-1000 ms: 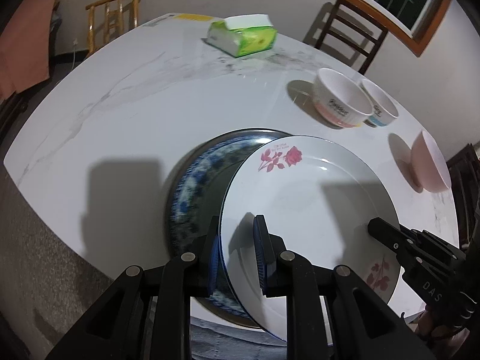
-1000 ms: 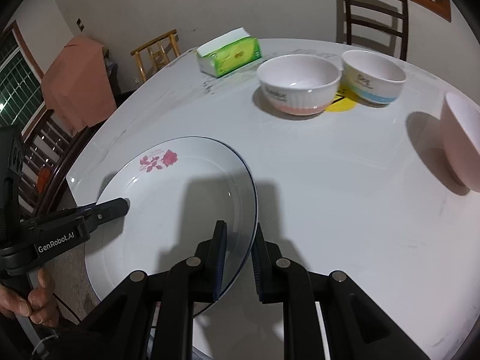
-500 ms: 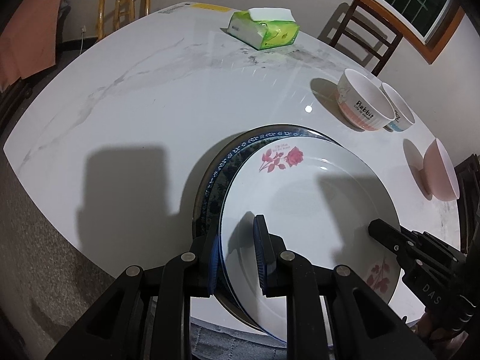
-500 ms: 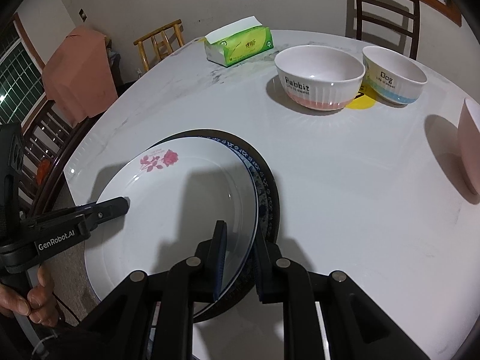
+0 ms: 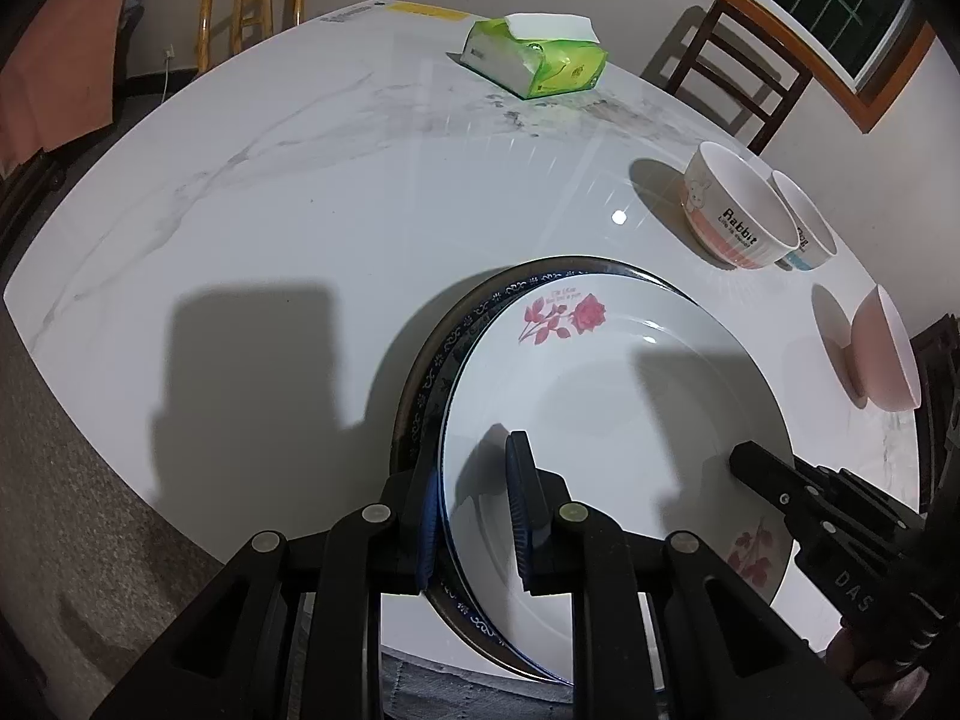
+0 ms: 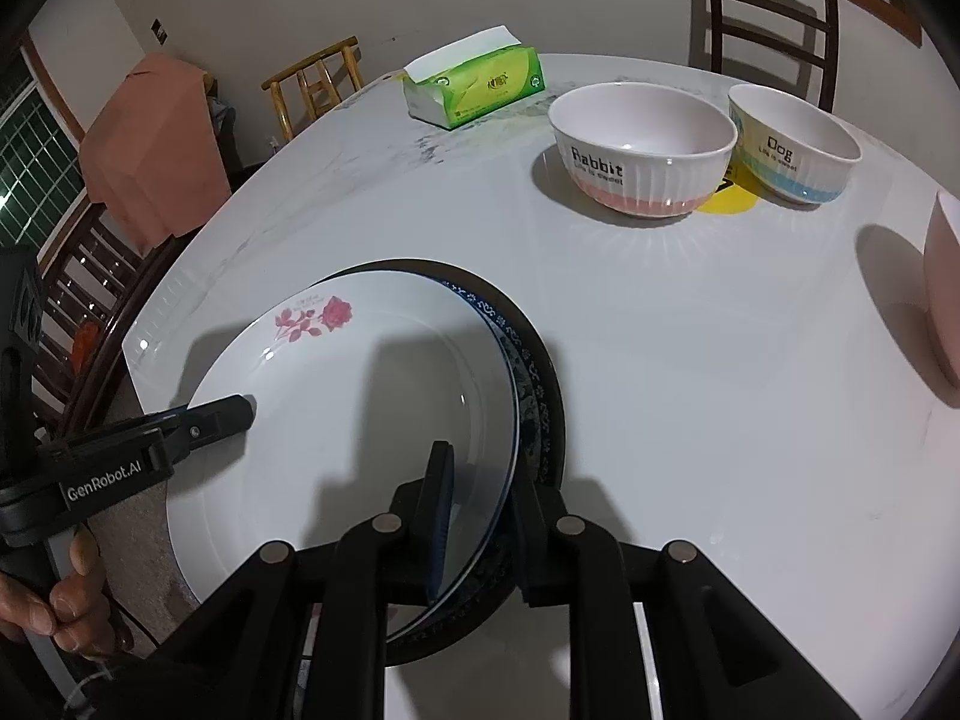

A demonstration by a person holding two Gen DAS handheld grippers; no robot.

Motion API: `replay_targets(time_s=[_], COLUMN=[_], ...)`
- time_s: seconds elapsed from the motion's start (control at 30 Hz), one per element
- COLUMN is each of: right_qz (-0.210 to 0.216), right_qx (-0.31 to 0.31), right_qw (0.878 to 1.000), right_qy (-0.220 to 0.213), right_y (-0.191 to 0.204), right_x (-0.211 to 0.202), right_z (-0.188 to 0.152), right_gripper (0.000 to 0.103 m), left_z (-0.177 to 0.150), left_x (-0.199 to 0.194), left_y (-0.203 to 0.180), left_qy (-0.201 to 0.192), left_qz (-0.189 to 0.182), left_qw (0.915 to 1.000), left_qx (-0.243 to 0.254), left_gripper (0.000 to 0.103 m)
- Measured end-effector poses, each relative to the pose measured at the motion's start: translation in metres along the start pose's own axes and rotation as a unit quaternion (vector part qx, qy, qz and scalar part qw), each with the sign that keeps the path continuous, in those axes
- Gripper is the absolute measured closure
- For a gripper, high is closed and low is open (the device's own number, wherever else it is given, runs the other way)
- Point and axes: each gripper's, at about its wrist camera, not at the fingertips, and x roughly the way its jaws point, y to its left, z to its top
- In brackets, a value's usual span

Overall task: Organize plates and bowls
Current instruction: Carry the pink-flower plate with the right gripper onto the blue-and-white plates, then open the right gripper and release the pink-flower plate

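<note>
Left tongs (image 5: 471,516) partly behind plate (image 5: 612,420)

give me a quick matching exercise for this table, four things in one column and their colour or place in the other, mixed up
Things:
1. Rabbit bowl
2. Dog bowl
3. tissue pack
4. rose plate

Descriptions:
a. green, at the far side of the table
b. lies on the blue-patterned plate
c. pink band at the base
d. blue band at the base

Pairs: 1-c, 2-d, 3-a, 4-b
</note>
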Motion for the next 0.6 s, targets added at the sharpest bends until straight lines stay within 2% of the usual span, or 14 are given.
replay_targets(time_s=[0.13,0.33,0.47,0.6], right_qz=[0.002,0.001,-0.001,-0.005], right_qx=[0.004,0.006,-0.001,-0.005], right_qw=[1.0,1.0,1.0,1.0], right_qy=[0.0,0.009,0.005,0.001], right_y=[0.0,0.002,0.005,0.006], right_x=[0.0,0.001,-0.001,-0.002], right_z=[0.0,0.001,0.002,0.003], right_gripper=[0.084,0.084,0.074,0.072], left_z=[0.001,0.003,0.005,0.008], left_x=[0.001,0.001,-0.005,-0.01], left_y=[0.001,-0.001,-0.007,-0.012], left_qy=[0.004,0.011,-0.003,-0.013], left_qz=[-0.003,-0.011,0.002,0.004], left_qw=[1.0,0.9998,1.0,0.9999], left_qx=[-0.007,-0.012,-0.001,0.005], left_gripper=[0.085,0.072,0.06,0.057])
